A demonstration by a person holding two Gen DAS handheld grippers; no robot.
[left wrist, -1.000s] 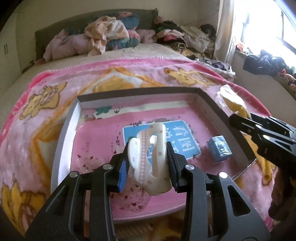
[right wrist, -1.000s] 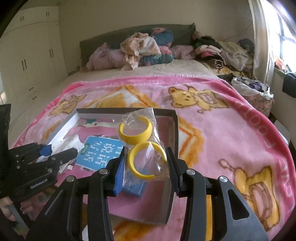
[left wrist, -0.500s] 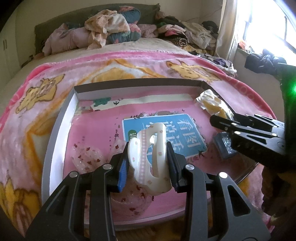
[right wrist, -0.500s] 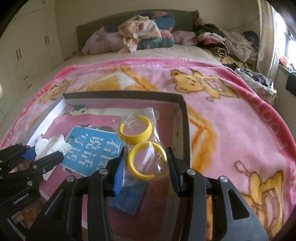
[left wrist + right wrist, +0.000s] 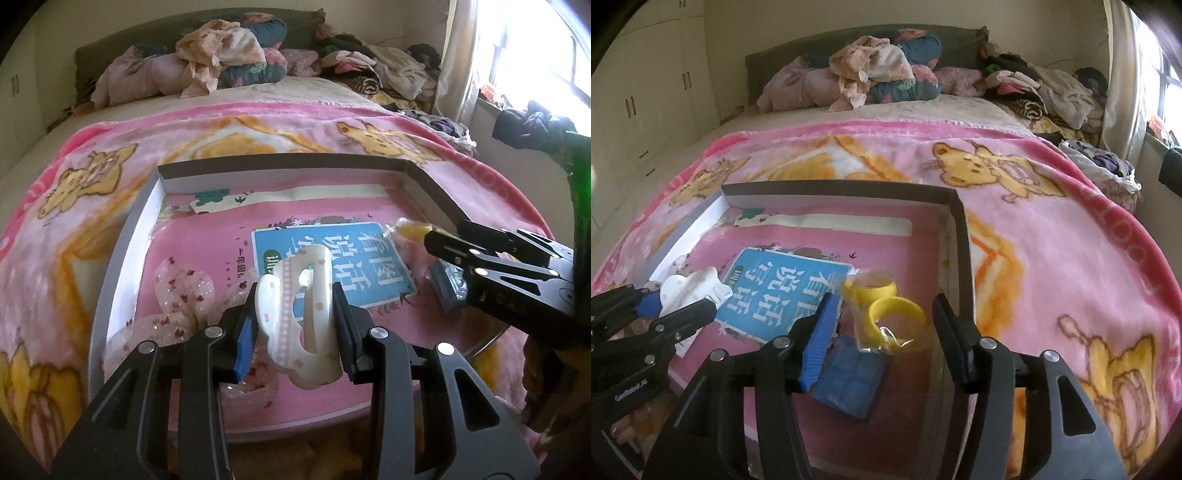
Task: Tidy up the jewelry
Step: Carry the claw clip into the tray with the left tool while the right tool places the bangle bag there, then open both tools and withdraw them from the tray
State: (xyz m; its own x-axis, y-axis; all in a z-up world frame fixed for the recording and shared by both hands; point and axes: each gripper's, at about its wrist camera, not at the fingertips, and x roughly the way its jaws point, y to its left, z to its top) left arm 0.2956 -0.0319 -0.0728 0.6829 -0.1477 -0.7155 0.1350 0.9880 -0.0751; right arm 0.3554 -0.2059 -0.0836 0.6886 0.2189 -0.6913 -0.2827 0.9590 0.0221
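Note:
My left gripper (image 5: pixel 295 328) is shut on a white hair claw clip (image 5: pixel 299 317) with small pink spots, held over the near left part of the shallow grey box (image 5: pixel 280 162). The clip also shows in the right wrist view (image 5: pixel 690 290). My right gripper (image 5: pixel 882 339) is open over the box's right side. Between its open jaws, a clear bag with two yellow bangles (image 5: pixel 886 314) lies in the box, partly on a small blue box (image 5: pixel 849 380). The box (image 5: pixel 960 240) has a pink bottom with a blue book cover (image 5: pixel 783 291).
A sheer pink bow (image 5: pixel 181 295) lies in the box near the left wall. The box sits on a pink bear-print blanket (image 5: pixel 1052 240) on a bed. Heaped clothes (image 5: pixel 879 74) are at the headboard. White cupboards (image 5: pixel 646 103) stand at left.
My right gripper moved down into the box, opened and let go of the bag of yellow bangles, which now lies on the blue box. My left gripper still holds the clip.

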